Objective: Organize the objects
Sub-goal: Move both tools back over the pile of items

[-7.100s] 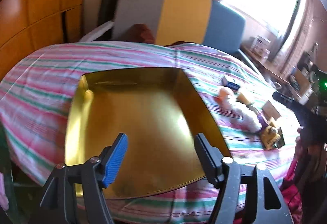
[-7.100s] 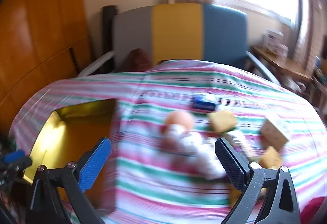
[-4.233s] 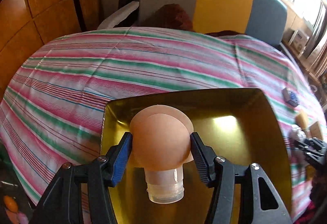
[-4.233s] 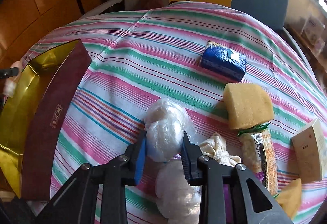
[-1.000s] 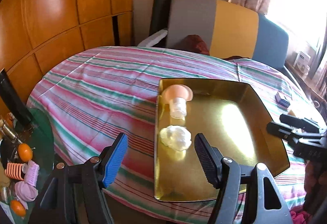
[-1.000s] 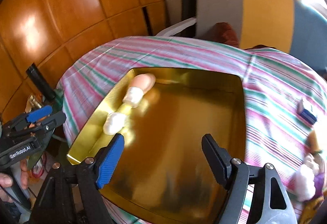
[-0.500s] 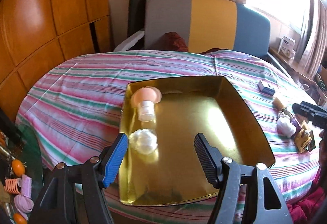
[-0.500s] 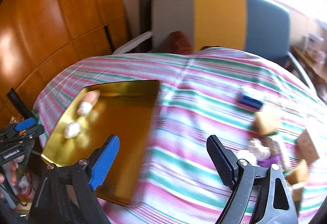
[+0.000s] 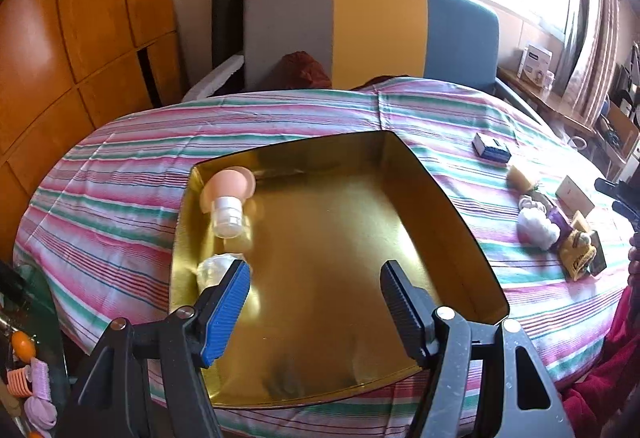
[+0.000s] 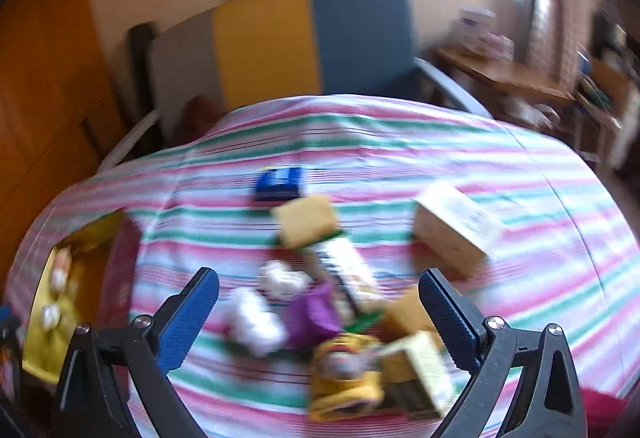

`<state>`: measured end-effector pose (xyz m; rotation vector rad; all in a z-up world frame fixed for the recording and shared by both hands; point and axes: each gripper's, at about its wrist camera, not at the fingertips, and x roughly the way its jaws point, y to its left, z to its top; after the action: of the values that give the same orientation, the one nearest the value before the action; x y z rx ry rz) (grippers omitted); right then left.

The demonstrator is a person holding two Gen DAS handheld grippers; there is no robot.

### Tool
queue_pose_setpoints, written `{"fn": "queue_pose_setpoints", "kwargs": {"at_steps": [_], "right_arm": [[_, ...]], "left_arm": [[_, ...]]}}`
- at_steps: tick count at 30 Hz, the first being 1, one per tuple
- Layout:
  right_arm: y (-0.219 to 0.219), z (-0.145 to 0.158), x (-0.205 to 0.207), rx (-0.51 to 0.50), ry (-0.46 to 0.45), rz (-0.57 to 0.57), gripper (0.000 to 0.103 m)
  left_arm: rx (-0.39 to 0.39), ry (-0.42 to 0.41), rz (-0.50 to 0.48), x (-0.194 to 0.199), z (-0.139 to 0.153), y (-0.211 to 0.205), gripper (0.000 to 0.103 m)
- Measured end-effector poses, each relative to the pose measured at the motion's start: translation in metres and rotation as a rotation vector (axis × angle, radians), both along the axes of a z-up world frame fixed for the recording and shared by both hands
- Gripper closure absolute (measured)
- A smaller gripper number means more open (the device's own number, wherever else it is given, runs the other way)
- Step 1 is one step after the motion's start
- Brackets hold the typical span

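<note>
A gold tray [image 9: 448,206] lies on the striped tablecloth; its rim also shows at the left of the blurred right wrist view [image 10: 38,302]. In it lie a peach-capped bottle [image 9: 228,198] and a white plastic-wrapped ball [image 9: 214,268]. My left gripper [image 9: 316,302] is open and empty over the tray's near side. My right gripper [image 10: 318,312] is open and empty above a pile of items: a white wrapped ball [image 10: 256,322], a purple packet [image 10: 314,312], a yellow sponge [image 10: 306,220], a blue packet [image 10: 278,182] and a cream box [image 10: 454,232].
A grey, yellow and blue chair [image 9: 372,34] stands behind the table. Wooden panels [image 9: 80,18] line the left wall. A low glass side table with small items [image 9: 28,358] sits at the lower left. A yellow snack bag [image 10: 344,378] lies nearest my right gripper.
My right gripper has swung right, from over the tray to above the pile of items. My left gripper has moved closer to the tray; both stay open.
</note>
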<state>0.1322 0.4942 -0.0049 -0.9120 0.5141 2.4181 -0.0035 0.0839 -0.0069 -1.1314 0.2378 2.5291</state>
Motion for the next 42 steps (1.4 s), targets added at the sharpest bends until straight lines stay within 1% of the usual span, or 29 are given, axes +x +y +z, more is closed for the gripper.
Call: {"fn": "queue_pose_setpoints", "kwargs": {"at_steps": [1,2,4,5,18,31,35,41,42], "right_arm": [[0.009,-0.003,0.005,-0.020,0.008,-0.037,0.002],[0.020,-0.007,0.011,-0.060,0.015,-0.088,0.002],[0.033,-0.011,0.016,-0.127,0.042,-0.131,0.002],[0.038,-0.010,0.019,-0.140,0.058,-0.141,0.002],[0.044,-0.015,0.023,-0.182,0.060,-0.169,0.000],[0.050,-0.016,0.025,-0.219,0.073,-0.179,0.000],[0.051,-0.015,0.027,-0.230,0.087,-0.181,0.000],[0.053,-0.011,0.030,-0.243,0.110,-0.182,0.000],[0.053,-0.011,0.031,-0.245,0.114,-0.183,0.000]], "left_arm": [[-0.001,-0.002,-0.003,0.000,-0.001,0.002,0.034],[-0.001,-0.004,-0.006,0.001,-0.001,0.004,0.034],[-0.005,-0.013,-0.012,0.002,-0.003,0.008,0.034],[-0.009,-0.015,-0.016,0.002,-0.004,0.010,0.034],[-0.027,-0.034,-0.096,0.005,-0.009,0.041,0.034],[-0.047,-0.032,-0.169,0.008,-0.007,0.069,0.034],[-0.037,-0.041,-0.212,0.009,-0.006,0.085,0.034],[0.017,-0.098,-0.283,0.008,-0.005,0.120,0.034],[0.023,-0.110,-0.308,0.009,-0.006,0.130,0.034]]}}
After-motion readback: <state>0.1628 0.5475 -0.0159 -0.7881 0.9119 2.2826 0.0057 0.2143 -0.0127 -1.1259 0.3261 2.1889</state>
